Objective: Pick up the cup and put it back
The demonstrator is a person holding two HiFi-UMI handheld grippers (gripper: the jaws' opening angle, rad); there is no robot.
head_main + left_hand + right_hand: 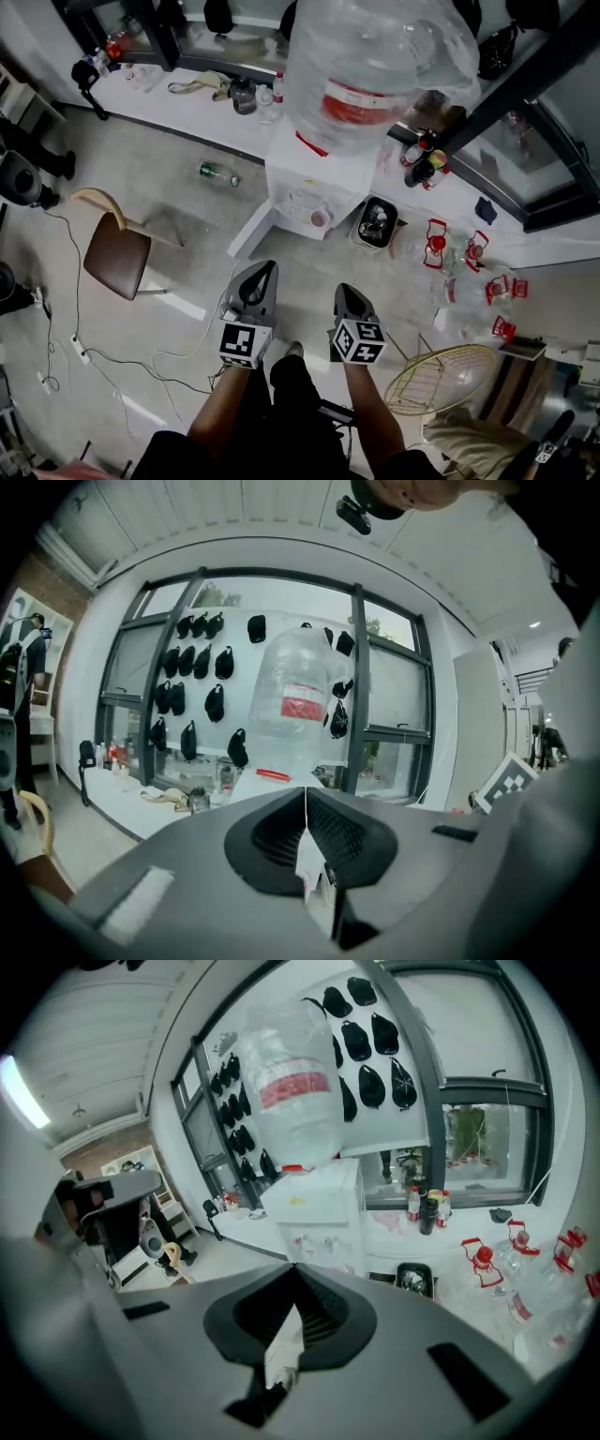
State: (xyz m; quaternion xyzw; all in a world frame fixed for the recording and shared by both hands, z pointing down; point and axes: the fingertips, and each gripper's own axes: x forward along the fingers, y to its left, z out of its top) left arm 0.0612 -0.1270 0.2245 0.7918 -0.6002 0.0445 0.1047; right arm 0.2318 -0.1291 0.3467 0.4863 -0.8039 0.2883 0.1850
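Observation:
A small pinkish cup (320, 218) stands in the tap recess of the white water dispenser (314, 169), under the big clear bottle (375, 66). Both grippers hang side by side in front of the dispenser, a good way short of the cup. My left gripper (266, 268) has its jaws together with nothing between them, and in its own view the left gripper (306, 792) shows them meeting in a thin line. My right gripper (344, 290) is shut and empty too; its own view shows the right gripper (294, 1268) pointing at the dispenser (319, 1208).
A brown chair (116, 256) stands at the left, with cables on the floor near it. A plastic bottle (217, 172) lies on the floor. Right of the dispenser are a black bin (378, 223), several empty red-handled jugs (469, 253) and a wire basket (441, 375).

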